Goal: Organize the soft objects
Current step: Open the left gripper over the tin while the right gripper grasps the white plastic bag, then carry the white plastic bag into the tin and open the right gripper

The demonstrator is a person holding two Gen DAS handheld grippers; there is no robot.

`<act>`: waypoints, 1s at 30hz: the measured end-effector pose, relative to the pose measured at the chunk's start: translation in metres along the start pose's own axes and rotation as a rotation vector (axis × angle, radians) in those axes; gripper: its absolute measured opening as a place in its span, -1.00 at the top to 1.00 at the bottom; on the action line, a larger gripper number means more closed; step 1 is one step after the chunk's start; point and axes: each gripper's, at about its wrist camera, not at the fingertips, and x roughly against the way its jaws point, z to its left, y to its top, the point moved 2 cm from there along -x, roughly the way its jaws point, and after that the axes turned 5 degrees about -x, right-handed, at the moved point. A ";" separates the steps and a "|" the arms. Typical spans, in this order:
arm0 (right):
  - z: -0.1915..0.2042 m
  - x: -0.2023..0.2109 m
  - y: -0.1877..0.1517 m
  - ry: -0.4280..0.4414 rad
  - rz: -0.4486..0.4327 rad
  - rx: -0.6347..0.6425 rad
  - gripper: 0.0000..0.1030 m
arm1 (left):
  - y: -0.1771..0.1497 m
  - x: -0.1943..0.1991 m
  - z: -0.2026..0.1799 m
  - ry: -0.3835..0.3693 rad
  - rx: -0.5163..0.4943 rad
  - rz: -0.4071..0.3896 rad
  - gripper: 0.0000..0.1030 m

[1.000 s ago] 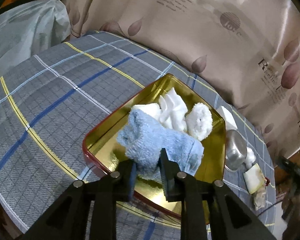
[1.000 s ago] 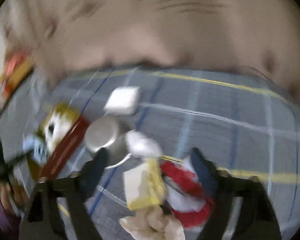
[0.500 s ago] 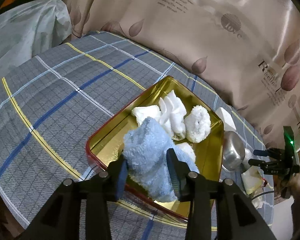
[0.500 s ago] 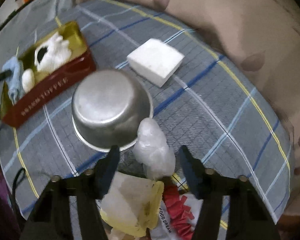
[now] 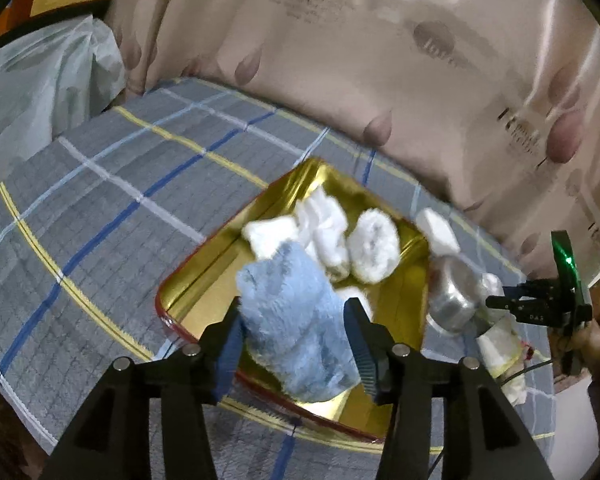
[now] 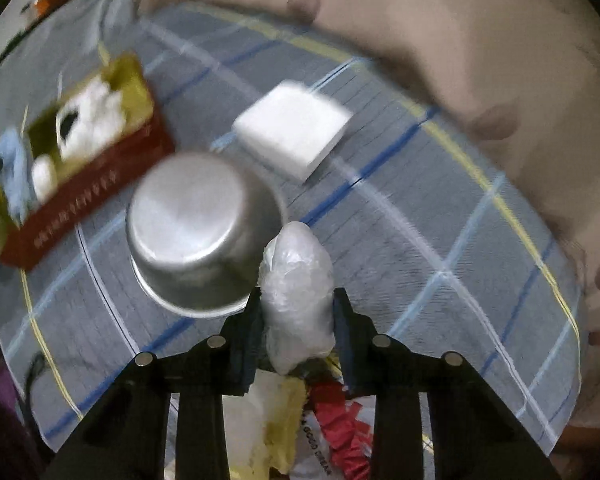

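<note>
A gold tin tray [image 5: 204, 280] with a red outer wall sits on the plaid cloth and holds several white soft pieces [image 5: 374, 250] and a blue fluffy cloth [image 5: 296, 328]. My left gripper [image 5: 294, 342] is open, its jaws on either side of the blue cloth. My right gripper [image 6: 298, 324] is shut on a white crumpled plastic wad [image 6: 298, 292], beside an upturned steel bowl [image 6: 196, 228]. The tray also shows in the right wrist view [image 6: 92, 196], at the left.
A white foam block [image 6: 292, 136] lies beyond the bowl. A yellow sponge [image 6: 276, 428] and a red-and-white wrapper [image 6: 340, 432] lie under my right gripper. Beige printed cushions [image 5: 420, 60] border the far side. A pale plastic bag [image 5: 32, 96] sits at the left.
My left gripper opened and let go of the blue cloth in the tray, then drew back. My right gripper moved onto the plastic wad and closed on it.
</note>
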 end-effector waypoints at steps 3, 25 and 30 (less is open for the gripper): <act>-0.002 0.023 -0.001 -0.001 -0.083 -0.057 0.42 | 0.002 0.003 0.007 -0.037 0.037 -0.010 -0.02; 0.197 0.011 0.123 0.462 -0.148 -0.210 0.41 | 0.013 0.033 0.027 0.036 0.117 -0.103 -0.06; 0.200 -0.025 0.150 0.423 -0.075 -0.352 0.41 | 0.013 0.033 0.024 0.040 0.101 -0.099 -0.06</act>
